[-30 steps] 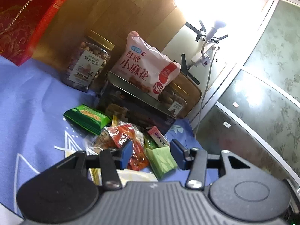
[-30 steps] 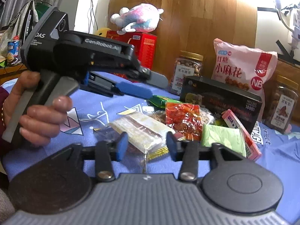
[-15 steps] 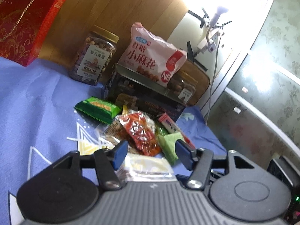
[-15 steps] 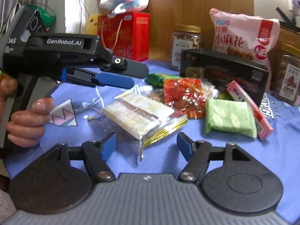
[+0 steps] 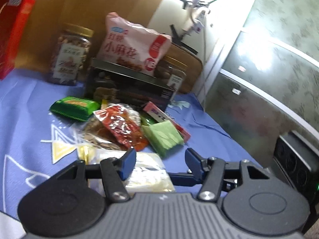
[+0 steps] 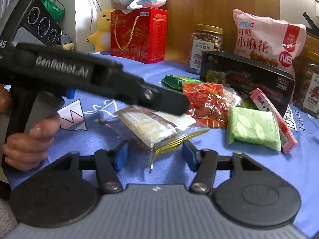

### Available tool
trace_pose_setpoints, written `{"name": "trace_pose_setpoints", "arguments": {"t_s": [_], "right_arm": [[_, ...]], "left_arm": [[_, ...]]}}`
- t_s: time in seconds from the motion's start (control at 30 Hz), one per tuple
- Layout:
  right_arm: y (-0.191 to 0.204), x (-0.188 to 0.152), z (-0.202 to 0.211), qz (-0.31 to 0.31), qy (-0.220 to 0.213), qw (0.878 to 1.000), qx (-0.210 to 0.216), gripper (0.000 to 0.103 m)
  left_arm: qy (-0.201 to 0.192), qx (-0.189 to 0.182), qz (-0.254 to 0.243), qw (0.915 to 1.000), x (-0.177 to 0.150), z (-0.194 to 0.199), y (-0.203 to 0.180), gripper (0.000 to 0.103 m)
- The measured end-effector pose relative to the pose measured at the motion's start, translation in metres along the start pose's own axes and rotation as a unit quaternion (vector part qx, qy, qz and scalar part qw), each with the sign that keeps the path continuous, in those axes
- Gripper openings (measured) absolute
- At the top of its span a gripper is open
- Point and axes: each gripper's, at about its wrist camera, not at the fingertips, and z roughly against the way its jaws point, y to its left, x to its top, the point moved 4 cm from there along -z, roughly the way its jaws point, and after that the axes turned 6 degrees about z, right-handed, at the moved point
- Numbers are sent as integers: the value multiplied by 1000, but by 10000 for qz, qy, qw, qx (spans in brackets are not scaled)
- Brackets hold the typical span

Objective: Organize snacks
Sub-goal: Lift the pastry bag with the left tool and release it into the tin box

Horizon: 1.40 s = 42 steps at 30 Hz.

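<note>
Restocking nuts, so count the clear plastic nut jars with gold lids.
2. One clear gold-lidded jar stands at the back between the red gift box and the pink snack bag. The other is at the right edge, partly cut off. More may be hidden.

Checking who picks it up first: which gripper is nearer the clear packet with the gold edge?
Left. The left gripper hovers right over the clear gold-edged packet; the right gripper, jaws closing, sits just short of its near edge.

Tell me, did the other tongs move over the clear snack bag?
Yes. The left tongs came down across the clear snack bag, toward the red packet.
</note>
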Motion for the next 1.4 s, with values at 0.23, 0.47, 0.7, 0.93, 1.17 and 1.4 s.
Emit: {"name": "trace_pose_setpoints", "arguments": {"t_s": [0.23, 0.47, 0.7, 0.93, 1.17, 1.4], "right_arm": [[-4, -1, 0, -140, 0, 9999, -3, 54], [-5, -2, -1, -214, 30, 9998, 15, 60], [-5, -2, -2, -196, 39, 9998, 40, 66], [-6, -3, -4, -214, 44, 9998, 4, 67], [-3, -3, -3, -149, 28, 9998, -97, 63], [-7, -1, 13, -44, -390, 9985, -374, 57]], "left_arm": [[-149, 11, 462, 9988, 7, 7, 16, 58], [-479, 314, 908, 9942, 20, 23, 40, 63], [-554, 357, 1069, 9921, 24, 35, 53, 62], [-52, 429, 783, 9960, 13, 18, 43, 61], [364, 626, 525, 9960, 0, -3, 27, 60], [186, 378, 837, 9956, 16, 2, 22, 49]]}}
